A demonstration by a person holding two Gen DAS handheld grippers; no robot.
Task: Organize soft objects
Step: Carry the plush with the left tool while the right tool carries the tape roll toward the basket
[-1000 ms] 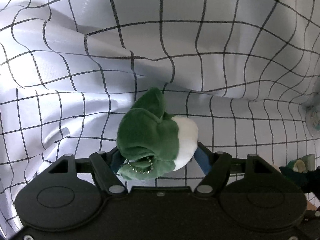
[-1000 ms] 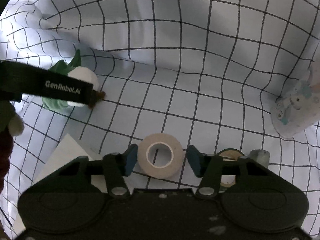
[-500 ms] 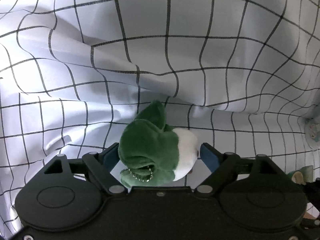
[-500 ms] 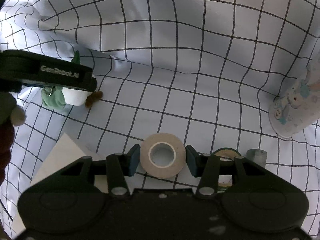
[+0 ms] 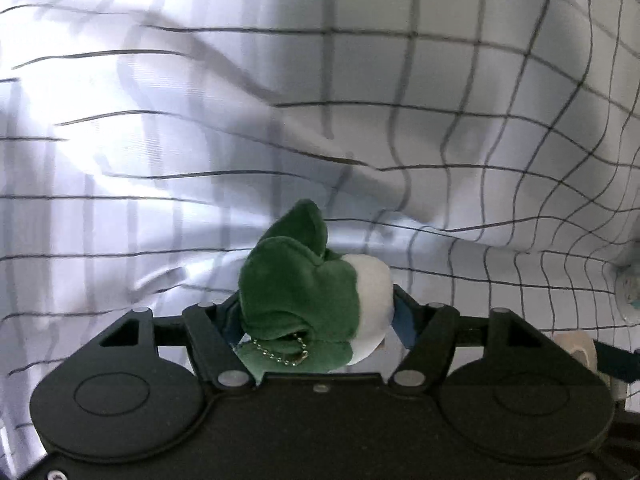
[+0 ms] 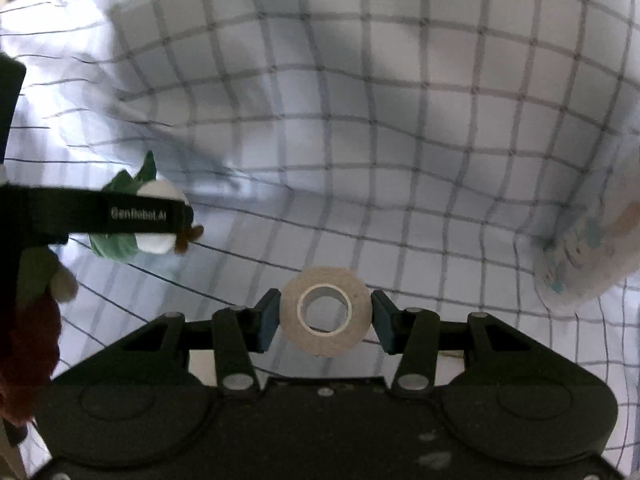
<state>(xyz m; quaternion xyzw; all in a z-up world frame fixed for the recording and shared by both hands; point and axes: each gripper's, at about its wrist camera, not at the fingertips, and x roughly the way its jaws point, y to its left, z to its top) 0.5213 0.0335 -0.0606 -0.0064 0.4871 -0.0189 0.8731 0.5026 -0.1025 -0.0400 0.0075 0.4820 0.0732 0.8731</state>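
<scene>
Your left claw (image 5: 316, 316) has the green and white plush (image 5: 308, 292) right between its pads, and the jaws are closing on it now; the toy fills the gap from pad to pad, its white end against the right pad and its green leaf tip pointing away from you, so its long axis runs roughly along the claw's line of sight. A small bead chain (image 5: 280, 354) hangs from its near end. Seen from your right side, that plush (image 6: 136, 220) sits at the left edge of the cloth, pinched behind the left claw's finger (image 6: 96, 216). Your right claw (image 6: 324, 322) is clamped across a roll of tape (image 6: 325, 310), held flat-face up, and is nearly as tight as it goes. Both loads appear lifted clear of the checked cloth (image 5: 440, 120), which is rumpled into a ridge ahead of you. I count one plush in the left claw, one tape roll in the right, and one patterned pouch (image 6: 588, 256) at the cloth's right edge, nearer your right hand. A brown furry thing (image 6: 24, 352) shows at the far left; what it is, I can't tell.
</scene>
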